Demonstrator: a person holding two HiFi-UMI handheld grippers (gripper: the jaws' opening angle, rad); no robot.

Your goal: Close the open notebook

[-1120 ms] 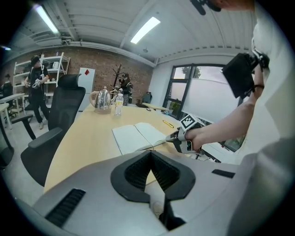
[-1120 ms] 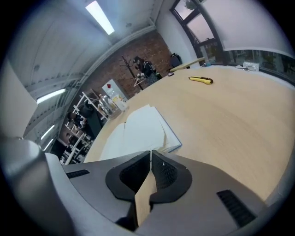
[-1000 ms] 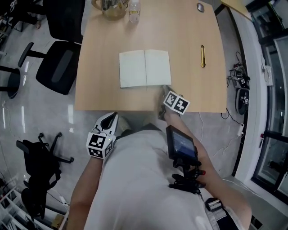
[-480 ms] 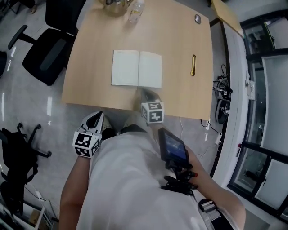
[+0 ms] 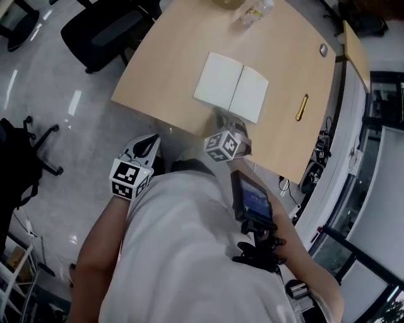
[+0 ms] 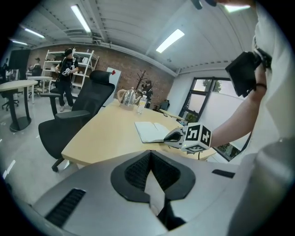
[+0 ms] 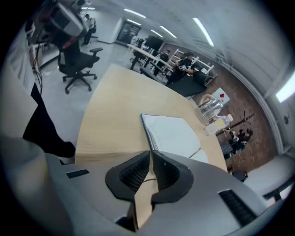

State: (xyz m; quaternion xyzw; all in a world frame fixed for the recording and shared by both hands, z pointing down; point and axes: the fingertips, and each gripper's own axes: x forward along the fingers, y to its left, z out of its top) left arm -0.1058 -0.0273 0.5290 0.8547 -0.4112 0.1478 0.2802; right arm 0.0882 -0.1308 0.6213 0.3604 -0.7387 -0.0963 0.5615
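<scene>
The open notebook (image 5: 230,96) lies flat on the wooden table (image 5: 170,69), both pale pages up. My right gripper (image 5: 221,117) is shut and empty, with its tips just short of the notebook's near edge, about at the spine. In the right gripper view the notebook (image 7: 173,133) lies directly beyond the shut right gripper (image 7: 151,154). My left gripper (image 5: 153,140) hangs off the table's near edge beside the person's body, shut on nothing. The left gripper view looks past the left gripper (image 6: 150,153) to the notebook (image 6: 150,131) and the right gripper's marker cube (image 6: 198,137).
A yellow pen-like tool (image 5: 302,107) lies right of the notebook. A clear bottle (image 5: 255,11) and a kettle (image 6: 130,97) stand at the table's far side. A black office chair (image 5: 107,28) is left of the table. A phone (image 5: 251,199) is strapped on the person's right arm.
The head view has swung and tilted, so the table now looks slanted. My right gripper has shifted left along the notebook's near edge towards the spine. The left gripper has stayed off the table.
</scene>
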